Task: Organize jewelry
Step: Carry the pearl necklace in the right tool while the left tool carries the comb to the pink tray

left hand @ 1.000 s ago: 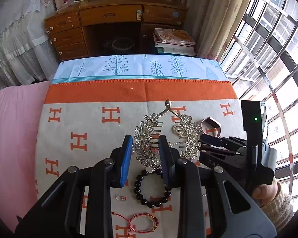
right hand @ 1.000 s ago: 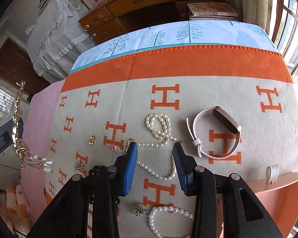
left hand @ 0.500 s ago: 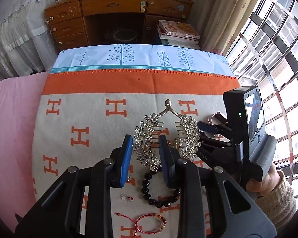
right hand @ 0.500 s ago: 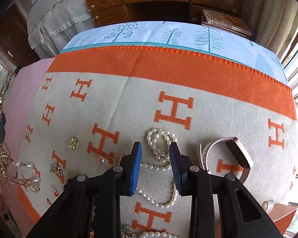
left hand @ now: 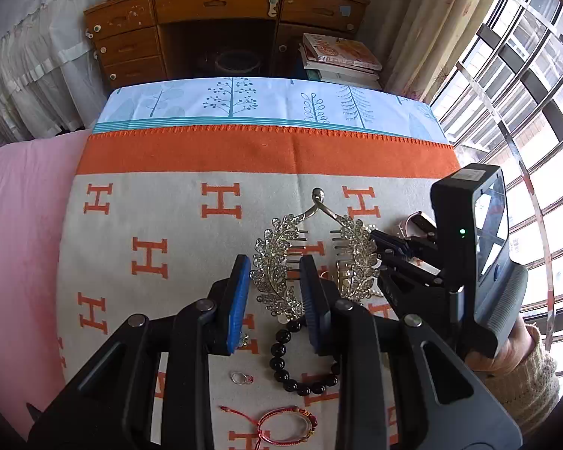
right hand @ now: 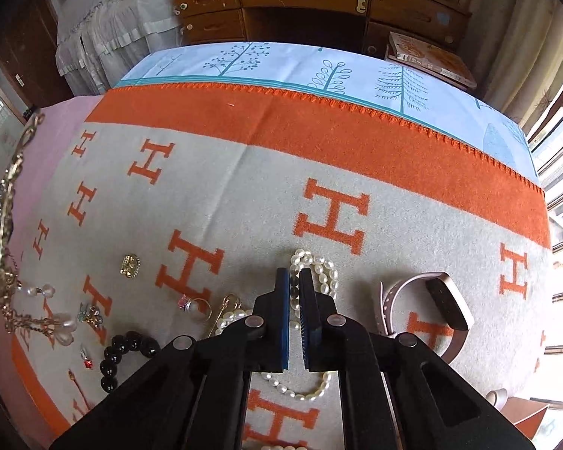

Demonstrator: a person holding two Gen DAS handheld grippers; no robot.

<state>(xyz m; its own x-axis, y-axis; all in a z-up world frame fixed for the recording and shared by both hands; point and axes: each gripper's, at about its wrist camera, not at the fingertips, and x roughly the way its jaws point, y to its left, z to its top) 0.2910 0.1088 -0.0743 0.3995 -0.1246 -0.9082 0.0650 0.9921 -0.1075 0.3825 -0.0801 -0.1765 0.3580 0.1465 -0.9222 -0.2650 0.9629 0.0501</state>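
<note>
My left gripper (left hand: pixel 276 281) holds a silver leaf-shaped rhinestone hair clip (left hand: pixel 281 262) above the blanket, its right blue pad against one leaf; the jaws stand partly apart. The clip also shows at the left edge of the right wrist view (right hand: pixel 3 232), with pearl drops hanging. My right gripper (right hand: pixel 294 287) is low on the blanket, its jaws nearly closed on the white pearl necklace (right hand: pixel 319 273). It appears in the left wrist view (left hand: pixel 394 251) beside the clip. A black bead bracelet (left hand: pixel 300 371) lies under the left gripper.
An orange-and-grey H-pattern blanket (right hand: pixel 225 195) covers the table. On it lie a pink watch (right hand: pixel 431 307), a gold brooch (right hand: pixel 130 266), a pink-stone ring (right hand: pixel 191 304), small earrings (right hand: pixel 90 313), and a red cord bracelet (left hand: pixel 281 425). A wooden desk (left hand: pixel 221 11) stands beyond.
My right gripper moved forward and down onto the pearl necklace and its jaws closed from wide open to nearly shut. The left gripper kept holding the hair clip and rose slightly.
</note>
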